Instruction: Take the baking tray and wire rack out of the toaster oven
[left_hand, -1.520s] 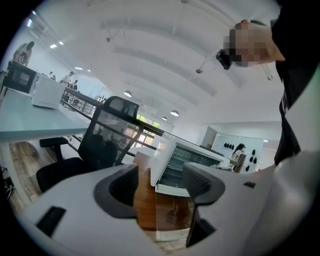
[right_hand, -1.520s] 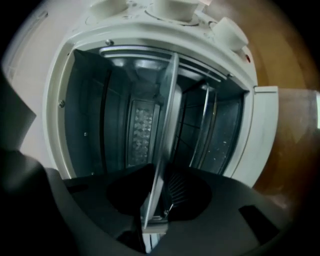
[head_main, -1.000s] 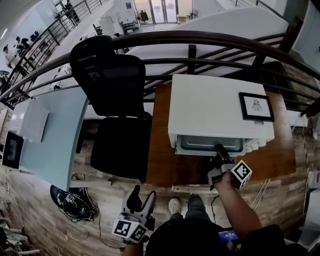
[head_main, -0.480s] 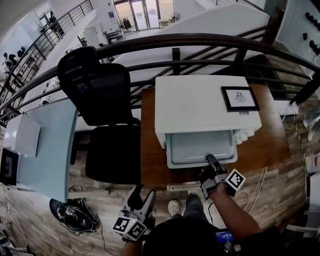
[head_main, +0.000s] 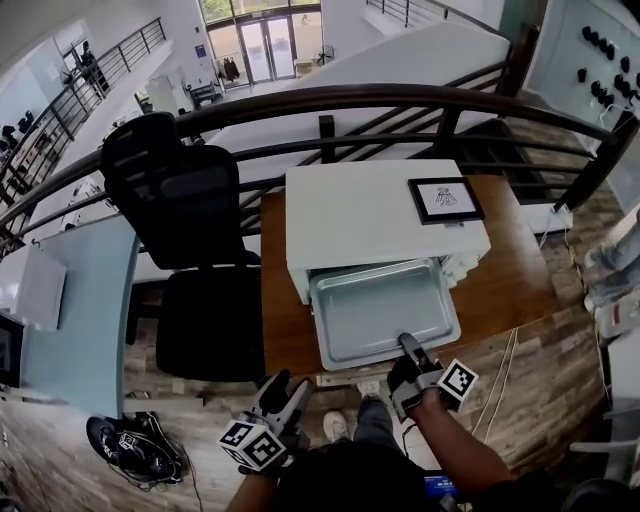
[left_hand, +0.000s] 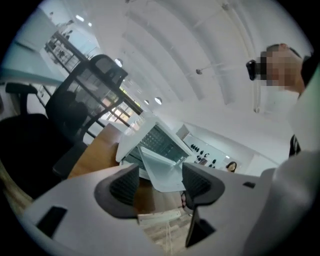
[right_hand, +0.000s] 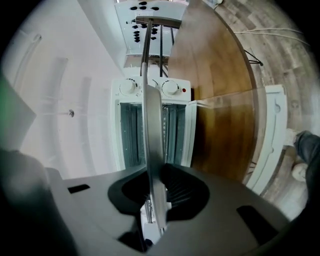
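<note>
Right gripper (head_main: 408, 350) is pinched on the near rim of the baking tray (head_main: 380, 312), which sticks mostly out of the toaster oven (head_main: 370, 215) toward 6 o'clock. It's an off-centre grip, so I reckon the tray could sag or twist loose once its back edge clears. Left gripper (head_main: 283, 392), at 7 o'clock, hangs wide and empty. Can't make out the wire rack inside.

Your wooden table (head_main: 505, 285) has just one thing standing directly on it: the white toaster oven (head_main: 370, 215), set toward the back edge with bare wood showing on either side. Below you, the plank floor (head_main: 545, 385) carries the black office chair (head_main: 205, 320) just beside the table's left side, a dark bag (head_main: 135, 450) and loose cables (head_main: 505, 375).
</note>
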